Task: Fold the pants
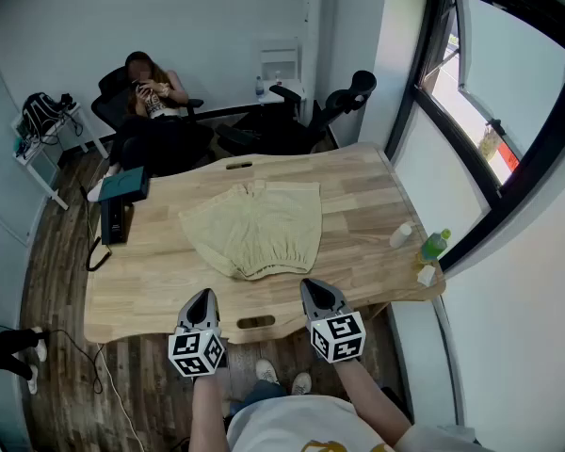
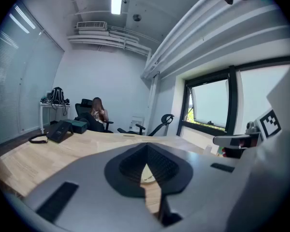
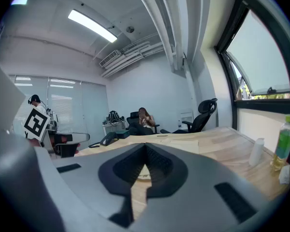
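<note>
Head view: beige pants (image 1: 259,229) lie spread flat at the middle of the wooden table (image 1: 160,285); the left gripper (image 1: 202,296) and right gripper (image 1: 315,286) are side by side above the table's near edge, apart from the cloth.
Left gripper view: jaws closed together, nothing between them; tabletop ahead.
Right gripper view: jaws closed together, nothing held; 1 green bottle (image 3: 283,141) stands at the right, beside the window.

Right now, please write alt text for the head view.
Beige pants lie flat and unfolded on a wooden table. The left gripper and right gripper, both shut and empty, hover at its near edge. A person sits behind.
</note>
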Tool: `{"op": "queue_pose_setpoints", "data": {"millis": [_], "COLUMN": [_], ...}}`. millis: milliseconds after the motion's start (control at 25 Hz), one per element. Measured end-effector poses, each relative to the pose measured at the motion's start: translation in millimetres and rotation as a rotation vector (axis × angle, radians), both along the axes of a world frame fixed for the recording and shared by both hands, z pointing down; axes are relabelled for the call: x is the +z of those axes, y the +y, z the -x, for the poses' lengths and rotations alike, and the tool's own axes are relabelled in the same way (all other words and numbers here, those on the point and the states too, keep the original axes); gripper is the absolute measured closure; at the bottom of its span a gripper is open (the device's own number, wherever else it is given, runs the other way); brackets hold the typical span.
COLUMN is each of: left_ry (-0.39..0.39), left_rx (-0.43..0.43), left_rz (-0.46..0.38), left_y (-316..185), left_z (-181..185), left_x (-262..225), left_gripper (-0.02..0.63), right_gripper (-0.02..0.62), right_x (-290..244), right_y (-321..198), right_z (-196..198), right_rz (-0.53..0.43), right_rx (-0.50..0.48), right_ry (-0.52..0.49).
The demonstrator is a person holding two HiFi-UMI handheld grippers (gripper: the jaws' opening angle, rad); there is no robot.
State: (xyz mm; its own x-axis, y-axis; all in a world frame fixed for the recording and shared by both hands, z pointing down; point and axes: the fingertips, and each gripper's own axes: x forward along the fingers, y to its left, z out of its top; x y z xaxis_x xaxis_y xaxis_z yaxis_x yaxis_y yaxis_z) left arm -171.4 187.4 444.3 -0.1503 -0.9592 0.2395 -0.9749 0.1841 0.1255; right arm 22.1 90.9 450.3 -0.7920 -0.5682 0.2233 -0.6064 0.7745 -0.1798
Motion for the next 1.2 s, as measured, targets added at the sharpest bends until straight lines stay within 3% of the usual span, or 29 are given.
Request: {"op": "queue_pose_setpoints", "data": {"millis": [280, 600, 920, 1200], "left_ry": [0.006, 0.002, 0.008, 0.039], "left_rx": [0.0, -0.001, -0.014, 0.031], "left_rz": [0.0, 0.006, -0.007, 0.021], "left_y": [3.1, 11.2, 0.2, -43.2], "left_z": [-2.5, -0.3, 19.9, 55.9], "left_x": [2.2, 0.2, -3.5, 5.8], "left_gripper": [0.6, 0.598, 0.598, 0.598], "right_gripper": [0.591, 0.589, 0.589, 0.589], "right_x": [-1.5, -4.2, -1.9, 10.1], "right_y": [5.2, 7.2, 4.2, -35.3], "right_z": [4.8, 6.2, 21.8, 56.1], "right_rz": [-0.025, -0.047, -0.056, -0.02], "right_rx": [-0.052, -0.04, -0.064, -0.035], "right_ry": [0.005, 0.02, 0.024, 0.064]}}
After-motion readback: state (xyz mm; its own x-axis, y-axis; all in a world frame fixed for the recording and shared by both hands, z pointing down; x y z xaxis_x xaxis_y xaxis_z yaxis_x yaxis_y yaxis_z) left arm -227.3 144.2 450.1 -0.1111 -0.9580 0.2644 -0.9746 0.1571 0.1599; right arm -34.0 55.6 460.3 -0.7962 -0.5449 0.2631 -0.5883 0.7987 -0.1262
